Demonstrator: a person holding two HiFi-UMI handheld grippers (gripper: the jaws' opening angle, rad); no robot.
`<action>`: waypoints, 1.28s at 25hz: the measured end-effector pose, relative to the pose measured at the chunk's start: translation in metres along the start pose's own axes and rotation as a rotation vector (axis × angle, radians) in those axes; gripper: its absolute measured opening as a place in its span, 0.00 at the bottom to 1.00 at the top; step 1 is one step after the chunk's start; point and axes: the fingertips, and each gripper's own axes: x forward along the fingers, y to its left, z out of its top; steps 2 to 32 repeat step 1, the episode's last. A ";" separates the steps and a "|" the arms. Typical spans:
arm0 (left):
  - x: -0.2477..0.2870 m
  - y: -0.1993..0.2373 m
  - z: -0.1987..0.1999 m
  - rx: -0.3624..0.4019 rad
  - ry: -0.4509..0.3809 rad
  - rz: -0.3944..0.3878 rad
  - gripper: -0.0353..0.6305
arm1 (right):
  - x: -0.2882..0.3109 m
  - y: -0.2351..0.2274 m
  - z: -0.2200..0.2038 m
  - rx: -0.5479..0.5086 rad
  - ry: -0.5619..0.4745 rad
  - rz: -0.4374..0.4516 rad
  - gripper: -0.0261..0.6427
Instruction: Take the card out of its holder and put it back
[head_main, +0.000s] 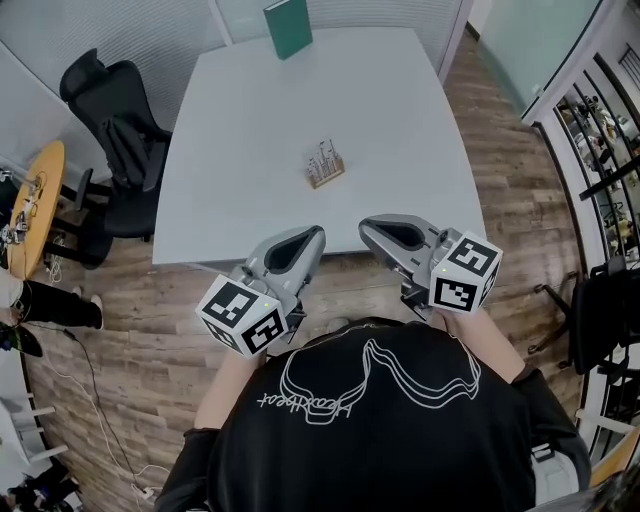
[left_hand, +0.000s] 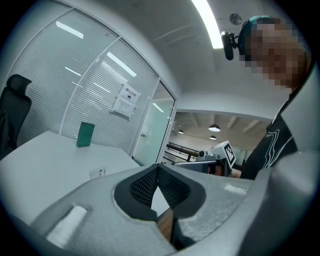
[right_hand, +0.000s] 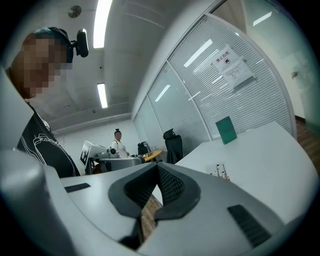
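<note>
Wooden holder (head_main: 325, 165) stands mid-table (head_main: 230, 200), well apart from both grippers. Its card cannot be told apart from the uprights. Jaws of the left gripper (head_main: 316, 236) and the right gripper (head_main: 367, 230) are together, nothing between. Only the right gripper view shows a standing person (right_hand: 118, 141). One green board (head_main: 288, 27).
</note>
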 end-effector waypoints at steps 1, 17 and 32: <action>0.000 -0.001 0.000 0.002 -0.001 -0.001 0.07 | -0.001 0.000 0.000 -0.001 -0.001 -0.001 0.05; 0.000 -0.001 0.000 0.002 -0.001 -0.001 0.07 | -0.001 0.000 0.000 -0.001 -0.001 -0.001 0.05; 0.000 -0.001 0.000 0.002 -0.001 -0.001 0.07 | -0.001 0.000 0.000 -0.001 -0.001 -0.001 0.05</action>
